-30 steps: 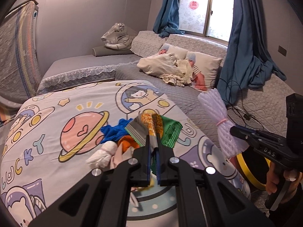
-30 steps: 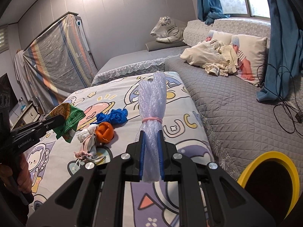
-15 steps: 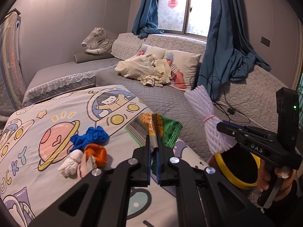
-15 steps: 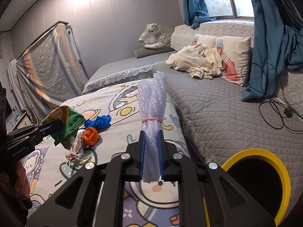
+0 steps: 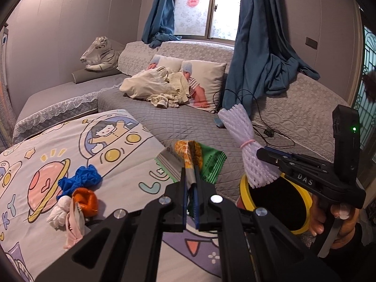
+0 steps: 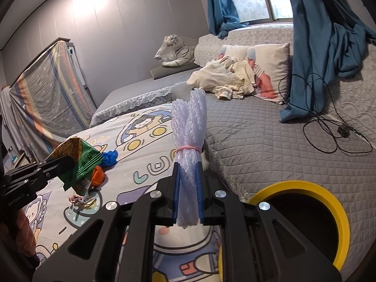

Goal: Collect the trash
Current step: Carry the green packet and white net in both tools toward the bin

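Both tongs loaded, swung toward the bin since a second ago.
Right tongs [image 6: 187,189] clamp foam net bundle [image 6: 189,141] near yellow bin [image 6: 305,188] at lower right; left tongs [image 5: 190,193] pinch green snack wrapper [image 5: 199,162] (drop looks next).

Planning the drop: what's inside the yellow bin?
The yellow bin shows only a dark interior; contents can't be made out. In the left view, the foam net covers part of its opening.

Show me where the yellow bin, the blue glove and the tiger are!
yellow bin [image 6: 338,208]: right wrist view, on its yellow rim.
blue glove [image 5: 80,182]: left wrist view, middle of the crumpled glove.
toy tiger [image 5: 103,55]: left wrist view, on its striped body.
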Motion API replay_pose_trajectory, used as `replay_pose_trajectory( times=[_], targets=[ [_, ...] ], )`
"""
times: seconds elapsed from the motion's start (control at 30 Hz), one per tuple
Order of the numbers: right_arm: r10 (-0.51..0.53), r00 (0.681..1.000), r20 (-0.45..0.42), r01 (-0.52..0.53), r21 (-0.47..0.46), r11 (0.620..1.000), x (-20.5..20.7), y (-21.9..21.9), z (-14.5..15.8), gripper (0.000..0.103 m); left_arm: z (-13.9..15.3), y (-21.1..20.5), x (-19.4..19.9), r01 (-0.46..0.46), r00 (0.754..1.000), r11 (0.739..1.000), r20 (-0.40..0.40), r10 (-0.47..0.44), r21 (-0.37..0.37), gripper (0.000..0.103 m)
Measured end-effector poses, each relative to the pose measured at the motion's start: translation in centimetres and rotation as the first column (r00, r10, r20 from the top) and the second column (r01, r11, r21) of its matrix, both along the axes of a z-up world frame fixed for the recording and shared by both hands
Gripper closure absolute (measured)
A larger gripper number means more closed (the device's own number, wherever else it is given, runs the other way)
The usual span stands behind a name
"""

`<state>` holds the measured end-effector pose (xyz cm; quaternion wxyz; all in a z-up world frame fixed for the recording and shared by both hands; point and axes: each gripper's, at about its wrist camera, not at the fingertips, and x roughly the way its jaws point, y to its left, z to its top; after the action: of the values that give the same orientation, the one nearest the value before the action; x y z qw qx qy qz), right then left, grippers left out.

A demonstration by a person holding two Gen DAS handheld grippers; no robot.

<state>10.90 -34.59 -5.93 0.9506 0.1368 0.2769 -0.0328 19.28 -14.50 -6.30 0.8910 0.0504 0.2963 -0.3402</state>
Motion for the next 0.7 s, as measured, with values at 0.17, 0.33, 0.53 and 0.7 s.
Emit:
replay_pose_trajectory(
  times=[0.17,0.33,0.53,0.7],
  targets=[
    [-0.036,0.999,0.000,0.036,0.006,0.999,-0.9,-1.4,-0.1,0.091,0.1,-1.8,-0.6,0.041,0.999,0.999,-0.001,-0.041,0.001,0.099],
    [-0.074,0.997,-0.002,0.074,0.012,0.997,-1.9,-2.9,-0.4,0.091,0.0,-3.4,-1.2,0.079,0.997,0.997,-0.001,-0.079,0.007,0.099],
    [-0.129,0.992,-0.010,0.129,0.024,0.991,-3.0,-5.0,-1.0,0.091,-0.2,-5.3,-1.7,0.117,0.993,0.993,-0.003,-0.117,0.020,0.099],
    [-0.167,0.986,-0.017,0.168,0.026,0.986,-4.1,-6.6,-1.4,0.091,-0.4,-6.8,-2.0,0.146,0.989,0.989,-0.006,-0.146,0.029,0.099]
  ],
)
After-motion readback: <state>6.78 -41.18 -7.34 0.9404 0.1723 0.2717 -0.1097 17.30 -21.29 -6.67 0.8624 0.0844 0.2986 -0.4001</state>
